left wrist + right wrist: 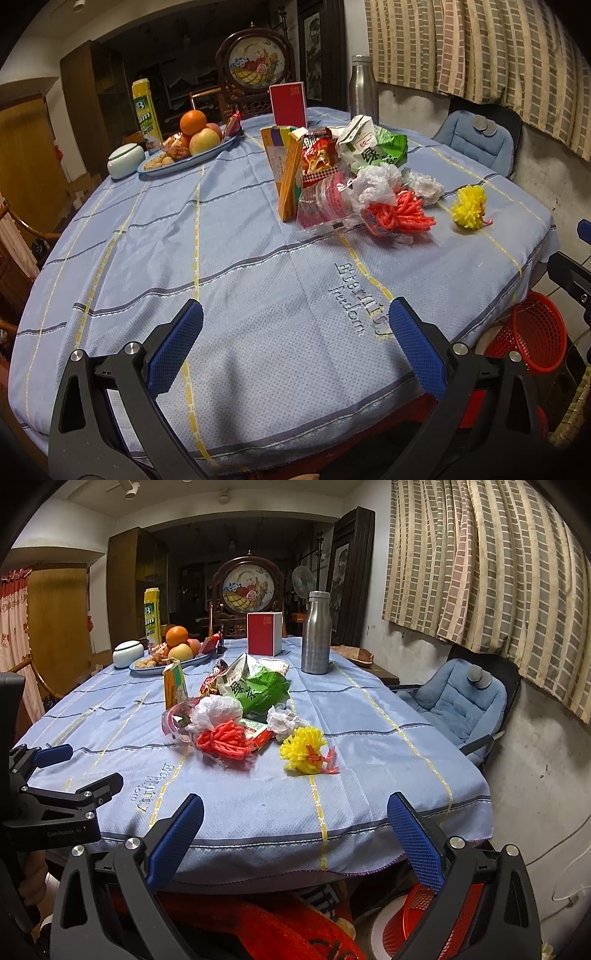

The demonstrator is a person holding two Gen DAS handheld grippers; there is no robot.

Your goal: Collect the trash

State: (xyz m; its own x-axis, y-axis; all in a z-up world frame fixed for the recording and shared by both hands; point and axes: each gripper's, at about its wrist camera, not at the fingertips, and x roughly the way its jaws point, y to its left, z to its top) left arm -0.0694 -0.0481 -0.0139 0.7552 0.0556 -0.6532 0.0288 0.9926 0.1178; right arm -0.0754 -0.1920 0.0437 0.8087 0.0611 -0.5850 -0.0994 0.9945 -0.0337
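A heap of trash lies mid-table on the blue cloth: a yellow-orange carton point(286, 173) point(174, 685), a red snack bag point(316, 155), a green and white wrapper point(373, 147) point(255, 686), crumpled white plastic point(376, 182) point(218, 710), a red string bundle point(404, 214) point(225, 740) and a yellow string pompom point(471, 208) point(304, 751). A red mesh basket point(532, 339) point(428, 915) stands on the floor below the table's right edge. My left gripper point(295, 317) is open and empty over the near cloth. My right gripper point(295, 808) is open and empty at the table's front edge.
A fruit plate point(184, 155) point(173, 657), white lidded jar point(123, 162), yellow box point(147, 110), red box point(288, 103) point(264, 633) and steel bottle point(364, 86) point(316, 633) stand at the back. A blue cushioned chair point(450, 701) sits right, by the wall.
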